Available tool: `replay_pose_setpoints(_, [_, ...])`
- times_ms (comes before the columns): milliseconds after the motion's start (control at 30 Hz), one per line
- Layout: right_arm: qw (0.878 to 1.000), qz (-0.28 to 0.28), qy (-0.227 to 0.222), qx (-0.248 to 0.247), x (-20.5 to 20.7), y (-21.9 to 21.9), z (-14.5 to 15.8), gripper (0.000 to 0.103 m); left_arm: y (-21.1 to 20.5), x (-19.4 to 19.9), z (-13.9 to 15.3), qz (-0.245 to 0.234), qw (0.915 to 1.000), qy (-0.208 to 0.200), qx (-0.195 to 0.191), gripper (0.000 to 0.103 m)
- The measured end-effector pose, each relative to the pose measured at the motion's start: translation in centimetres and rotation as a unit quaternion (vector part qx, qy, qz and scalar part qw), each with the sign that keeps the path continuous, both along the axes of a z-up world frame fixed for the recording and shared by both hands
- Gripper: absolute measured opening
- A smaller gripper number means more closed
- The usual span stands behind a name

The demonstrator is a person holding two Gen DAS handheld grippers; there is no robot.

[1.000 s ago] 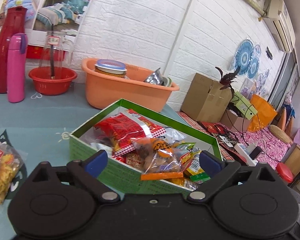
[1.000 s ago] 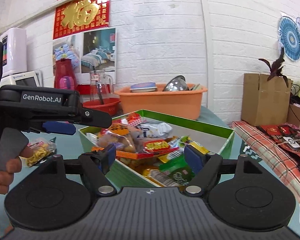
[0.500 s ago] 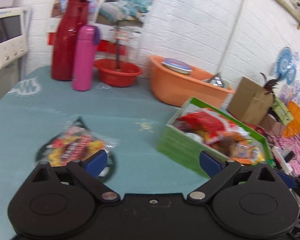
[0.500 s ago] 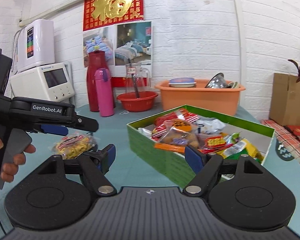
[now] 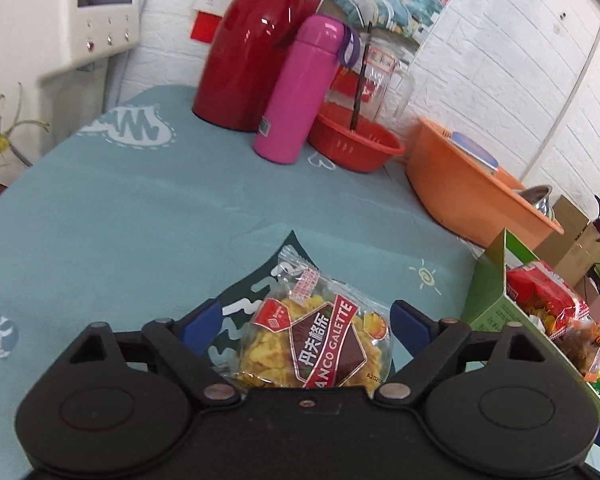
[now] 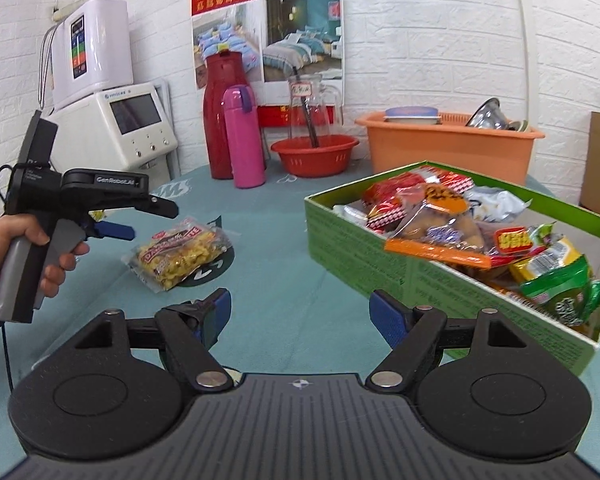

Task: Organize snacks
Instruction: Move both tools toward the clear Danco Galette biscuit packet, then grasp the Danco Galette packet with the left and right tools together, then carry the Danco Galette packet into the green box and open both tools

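The left gripper hangs spread wide, its fingers straddling the snack bag on the tablecloth. Bare cloth surrounds the bag. Only the right wrist view shows the whole green box, well apart, and the bag's long axis slanting toward the pink bottle. The right gripper gapes empty.

Red jug, pink flask, orange tub behind.
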State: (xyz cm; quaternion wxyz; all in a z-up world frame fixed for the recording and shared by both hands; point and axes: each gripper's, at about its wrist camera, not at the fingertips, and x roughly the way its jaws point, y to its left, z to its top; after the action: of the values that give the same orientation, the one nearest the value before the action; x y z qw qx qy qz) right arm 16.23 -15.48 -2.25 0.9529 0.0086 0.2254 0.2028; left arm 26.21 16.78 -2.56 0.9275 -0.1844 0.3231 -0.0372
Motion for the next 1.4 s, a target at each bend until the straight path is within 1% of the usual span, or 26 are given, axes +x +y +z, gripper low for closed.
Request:
replay_pose_setpoints(100, [1.000,0.005,0.009,-0.002,0.3,0.5,-0.5,0.103,-0.2,0.7,-1.0,-0.005,0.9999,0.013,-0.004,0.103])
replay_pose_setpoints(133, [1.000,0.007,0.011,-0.003,0.3,0.6,-0.6,0.103,-0.3,0.8,-1.3,-0.007,0.9998,0.019,-0.003,0.088])
replay_pose_setpoints(167, [1.000,0.010,0.014,-0.004,0.4,0.6,-0.7,0.103,-0.4,0.7,-1.4,-0.005,0.9998,0.021,0.002,0.069])
replay_pose_setpoints(233, [1.000,0.013,0.016,-0.003,0.3,0.7,-0.9,0.103,-0.6,0.0,-1.4,-0.005,0.9999,0.015,-0.004,0.067])
replay_pose_setpoints(333, [1.000,0.022,0.017,-0.001,0.2,0.9,-0.9,0.103,-2.1,-1.1,-1.1,-0.040,0.9992,0.007,0.000,0.055])
replay_pose_setpoints(467, [0.999,0.041,0.028,0.010,-0.1,1.1,-1.0,0.103,-5.5,-3.7,-1.4,-0.117,0.9931,0.005,-0.004,0.054])
replay_pose_setpoints(533, [0.998,0.047,0.038,0.016,-0.2,1.0,-1.3,0.103,-7.0,-5.0,-1.6,-0.147,0.9889,0.011,-0.021,0.053])
replay_pose_setpoints(600, [0.997,0.049,0.054,0.022,-0.4,0.9,-1.6,0.103,-8.3,-6.3,-1.8,-0.166,0.9851,0.020,-0.039,0.054])
replay_pose_setpoints(633, [0.996,0.050,0.063,0.024,-0.5,0.7,-1.8,0.103,-8.8,-7.0,-1.9,-0.176,0.9833,0.022,-0.042,0.061])
replay_pose_setpoints(667, [0.996,0.051,0.072,0.029,-0.6,0.5,-2.0,0.103,-9.2,-7.7,-1.9,-0.180,0.9824,0.024,-0.042,0.063])
replay_pose_setpoints(733, [0.994,0.049,0.091,0.046,-1.0,-0.1,-2.5,0.103,-9.6,-8.6,-1.9,-0.186,0.9814,0.026,-0.039,0.076])
replay_pose_setpoints(767, [0.992,0.049,0.102,0.056,-1.1,-0.4,-2.7,0.103,-9.6,-8.9,-1.9,-0.187,0.9810,0.030,-0.042,0.085])
replay_pose_setpoints(800, [0.990,0.049,0.111,0.065,-1.1,-0.7,-2.9,0.103,-9.5,-9.1,-2.0,-0.186,0.9809,0.034,-0.047,0.087])
replay_pose_setpoints(867, [0.987,0.051,0.125,0.082,-1.3,-0.9,-3.1,0.103,-9.3,-9.2,-2.1,-0.183,0.9805,0.043,-0.057,0.087])
replay_pose_setpoints(933, [0.987,0.052,0.125,0.084,-1.4,-0.7,-3.1,0.103,-8.9,-9.0,-2.2,-0.175,0.9815,0.046,-0.063,0.087])
replay_pose_setpoints(967, [0.987,0.051,0.125,0.083,-1.4,-0.5,-3.0,0.103,-8.8,-8.9,-2.2,-0.171,0.9819,0.046,-0.067,0.086])
replay_pose_setpoints(1033, [0.986,0.057,0.125,0.089,-1.3,0.1,-3.2,0.099,-8.9,-8.7,-2.3,-0.169,0.9817,0.049,-0.072,0.077])
replay_pose_setpoints(1067, [0.986,0.061,0.123,0.096,-1.1,0.3,-3.3,0.093,-9.1,-8.8,-2.2,-0.167,0.9821,0.051,-0.069,0.071])
replay_pose_setpoints(1100, [0.986,0.061,0.121,0.098,-1.1,0.5,-3.5,0.085,-9.4,-9.0,-2.1,-0.163,0.9834,0.049,-0.061,0.069])
replay_pose_setpoints(1133, [0.987,0.058,0.120,0.094,-1.1,0.7,-3.4,0.083,-9.8,-9.1,-1.9,-0.162,0.9843,0.047,-0.052,0.068])
replay_pose_setpoints(1200, [0.988,0.053,0.117,0.086,-1.5,0.8,-3.0,0.073,-10.5,-9.7,-1.3,-0.162,0.9852,0.039,-0.039,0.065])
replay_pose_setpoints(1267, [0.991,0.044,0.100,0.074,-2.1,0.4,-2.4,0.064,-11.1,-10.3,-0.4,-0.168,0.9848,0.025,-0.034,0.064])
replay_pose_setpoints(1400, [0.994,0.031,0.060,0.089,-3.2,-1.4,-0.5,0.062,-12.9,-11.1,2.5,-0.183,0.9828,-0.019,-0.022,0.064])
